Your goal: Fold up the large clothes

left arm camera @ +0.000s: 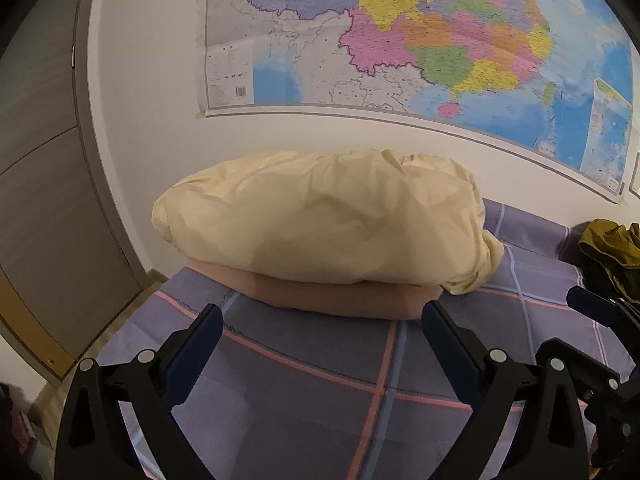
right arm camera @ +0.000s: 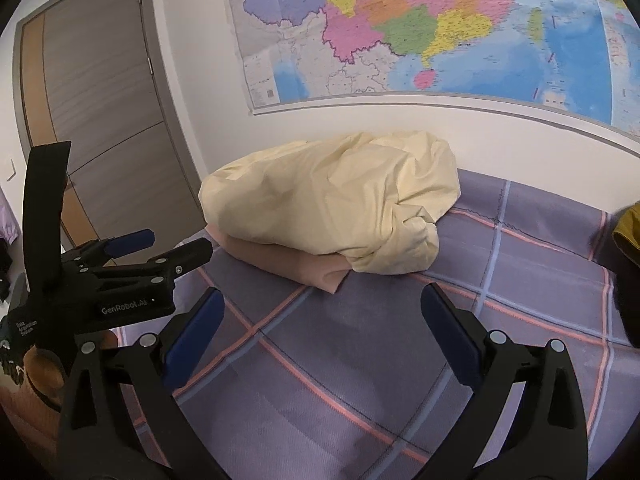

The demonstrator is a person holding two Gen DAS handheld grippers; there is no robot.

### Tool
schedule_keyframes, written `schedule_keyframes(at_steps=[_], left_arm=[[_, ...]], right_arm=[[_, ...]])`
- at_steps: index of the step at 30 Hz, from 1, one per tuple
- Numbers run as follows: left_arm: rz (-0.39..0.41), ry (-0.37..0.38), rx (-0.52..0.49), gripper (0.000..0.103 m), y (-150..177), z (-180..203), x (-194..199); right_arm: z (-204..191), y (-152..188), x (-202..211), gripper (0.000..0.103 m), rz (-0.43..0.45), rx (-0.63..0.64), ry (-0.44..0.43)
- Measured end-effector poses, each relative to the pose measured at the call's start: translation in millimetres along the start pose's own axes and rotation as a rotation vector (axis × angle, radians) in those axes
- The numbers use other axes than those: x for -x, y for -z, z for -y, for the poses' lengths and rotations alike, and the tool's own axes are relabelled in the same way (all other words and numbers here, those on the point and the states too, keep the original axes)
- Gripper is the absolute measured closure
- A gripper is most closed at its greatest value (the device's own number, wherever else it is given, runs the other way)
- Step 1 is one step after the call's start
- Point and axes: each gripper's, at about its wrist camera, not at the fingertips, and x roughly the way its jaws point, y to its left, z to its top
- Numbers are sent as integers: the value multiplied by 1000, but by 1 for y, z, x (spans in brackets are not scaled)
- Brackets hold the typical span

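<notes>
A crumpled olive-yellow garment (left arm camera: pixel 612 246) lies at the right edge of the bed; only its edge shows in the right wrist view (right arm camera: pixel 628 228). My left gripper (left arm camera: pixel 322 318) is open and empty above the purple plaid bedsheet (left arm camera: pixel 320 364), just short of the pillows. It also shows in the right wrist view (right arm camera: pixel 160 244) at the left. My right gripper (right arm camera: pixel 320 300) is open and empty above the sheet (right arm camera: pixel 360 340); one of its fingers (left arm camera: pixel 596 308) shows in the left wrist view at the right.
A cream pillow (left arm camera: pixel 320 216) rests on a pink pillow (left arm camera: pixel 340 296) at the head of the bed, against a white wall with a large map (left arm camera: pixel 400 40). They also show in the right wrist view (right arm camera: pixel 332 204). A grey door (right arm camera: pixel 100 100) stands at the left.
</notes>
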Motion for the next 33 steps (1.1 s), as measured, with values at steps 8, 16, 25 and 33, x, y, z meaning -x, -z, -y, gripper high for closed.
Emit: schedule_keyframes(at_steps=[8,16,25,33], left_arm=[[-5,-16,-1,7,10,6,11],[-6,-30,3,7,17,8,18],[-6,-42,4,7,21,6,21],[-5,-39,5,7,21,6,21]], right_arm=[[-4,6,12,6,4,7,-15],[-7,10,18,6,4,10,-20],[-12,14,19,6,-4,17,-27],[-13,14,22,6,3,13,-29]])
